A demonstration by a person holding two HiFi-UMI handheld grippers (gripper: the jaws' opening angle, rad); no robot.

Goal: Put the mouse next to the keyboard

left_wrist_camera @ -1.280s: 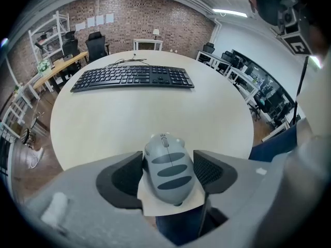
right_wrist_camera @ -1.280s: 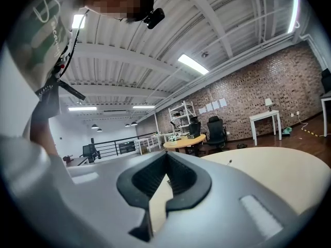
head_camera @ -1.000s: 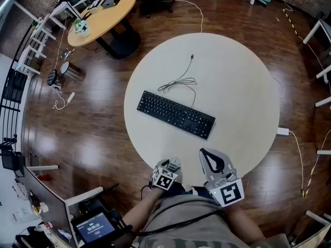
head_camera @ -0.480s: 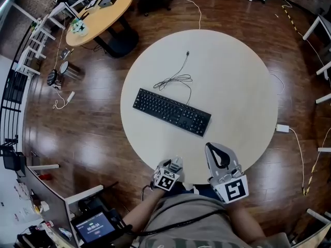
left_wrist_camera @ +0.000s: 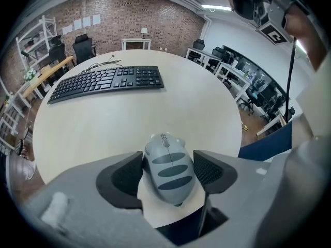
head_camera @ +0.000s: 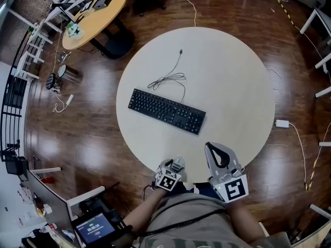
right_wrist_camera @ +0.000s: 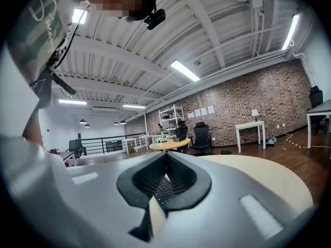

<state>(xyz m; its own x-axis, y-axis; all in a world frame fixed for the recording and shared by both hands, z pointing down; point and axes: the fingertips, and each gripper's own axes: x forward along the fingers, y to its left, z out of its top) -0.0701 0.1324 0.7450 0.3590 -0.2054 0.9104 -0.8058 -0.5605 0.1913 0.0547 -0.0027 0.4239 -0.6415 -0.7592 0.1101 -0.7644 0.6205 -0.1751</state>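
— Brick walls, dark wood floor — and the pale round surface?
— It carries a black keyboard left of centre, its cable looped just above.
— And the mouse?
— Grey, striped, clamped in the left tongs at the surface's bottom edge, well apart from the keyboard.
— Right tongs?
— Tips together, nothing held.
— Any writing?
— A screen at lower left — digits too small to read.

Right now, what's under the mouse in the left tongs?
The round table's near edge shows beneath the mouse, gripped by the left tongs. Its underside is covered, so contact is unclear.
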